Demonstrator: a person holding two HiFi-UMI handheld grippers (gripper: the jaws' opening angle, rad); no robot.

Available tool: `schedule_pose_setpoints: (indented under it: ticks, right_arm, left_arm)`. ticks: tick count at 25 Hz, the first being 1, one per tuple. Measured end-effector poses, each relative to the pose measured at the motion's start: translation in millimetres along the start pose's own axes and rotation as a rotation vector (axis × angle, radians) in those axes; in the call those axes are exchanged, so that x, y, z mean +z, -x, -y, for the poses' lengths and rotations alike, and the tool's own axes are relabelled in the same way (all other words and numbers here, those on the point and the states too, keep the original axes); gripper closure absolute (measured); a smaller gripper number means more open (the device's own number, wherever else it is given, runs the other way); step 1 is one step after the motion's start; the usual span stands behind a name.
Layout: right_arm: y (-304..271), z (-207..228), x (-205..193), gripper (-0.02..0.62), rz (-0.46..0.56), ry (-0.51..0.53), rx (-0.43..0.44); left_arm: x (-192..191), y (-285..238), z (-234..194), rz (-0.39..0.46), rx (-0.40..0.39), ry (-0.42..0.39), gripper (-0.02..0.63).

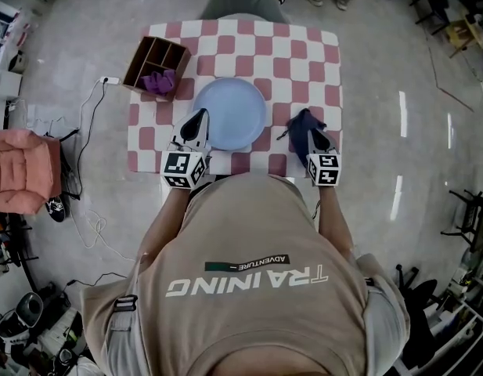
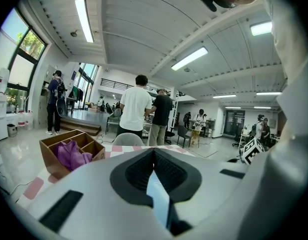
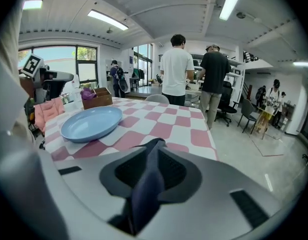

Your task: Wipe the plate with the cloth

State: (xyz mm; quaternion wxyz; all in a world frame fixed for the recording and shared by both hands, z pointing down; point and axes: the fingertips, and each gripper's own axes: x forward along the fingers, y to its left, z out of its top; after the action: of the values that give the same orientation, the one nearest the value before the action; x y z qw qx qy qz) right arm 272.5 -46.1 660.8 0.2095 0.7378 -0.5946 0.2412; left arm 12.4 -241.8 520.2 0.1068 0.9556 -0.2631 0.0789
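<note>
Blue plate (image 1: 229,113) lies flat, face up, mid checkered table (image 1: 304,53); L gripper (image 1: 199,118) clamps its near rim. R gripper (image 1: 311,135) pinches dark cloth (image 1: 298,122) just right of plate, cloth's long axis along jaws, pointing away.

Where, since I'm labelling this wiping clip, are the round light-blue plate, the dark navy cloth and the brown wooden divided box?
round light-blue plate (image 1: 229,114): head view, its bare centre.
dark navy cloth (image 1: 298,123): head view, its bunched middle.
brown wooden divided box (image 1: 139,59): head view, its left wall.
</note>
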Motion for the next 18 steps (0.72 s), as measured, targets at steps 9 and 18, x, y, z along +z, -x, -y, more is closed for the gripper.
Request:
schedule_pose_setpoints:
  ticks: [9,18]
  right_arm:
    - [-16.7,-0.7,-18.1,0.324,-0.094,0.01,0.004]
    - [-26.7,5.7,-48.6,0.328,-0.179,-0.015,-0.014]
  left_arm:
    - [1.5,10.8,-7.1,0.008,0.022,0.003,0.591]
    - [0.8,16.1,-6.7,0.011,0.02,0.003,0.591]
